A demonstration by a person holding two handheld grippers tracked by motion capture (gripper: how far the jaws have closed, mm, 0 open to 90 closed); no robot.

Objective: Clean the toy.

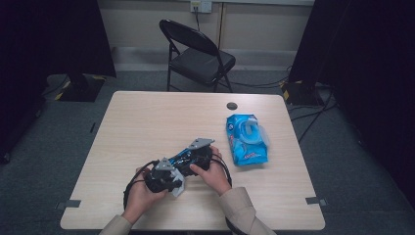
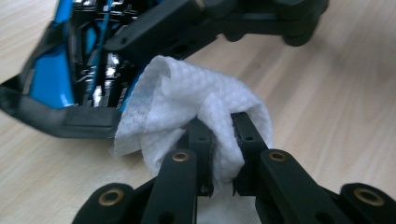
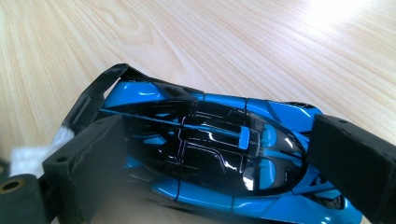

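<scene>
pinching a white wipe [image 2: 187,102], left tongs [image 2: 223,135] touch the blue toy car [image 3: 224,158]; right tongs [image 3: 224,163] clamp it.

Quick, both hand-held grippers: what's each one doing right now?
Left hand-held gripper: shut on the white wipe.
Right hand-held gripper: jaws either side of the blue toy car, apparently gripping it.

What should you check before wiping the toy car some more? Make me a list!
1. Wipe pinched in the left claw: ok, jaws shut on it.
2. Wipe touching the toy car: ok, it presses against the car's rear end.
3. Right claw steadying the car: jaws stand on either side; whether they squeeze it, cannot tell.
4. Car resting on the table: cannot tell.
5. Wipe packet out of the way: ok, it lies apart to the right.
</scene>
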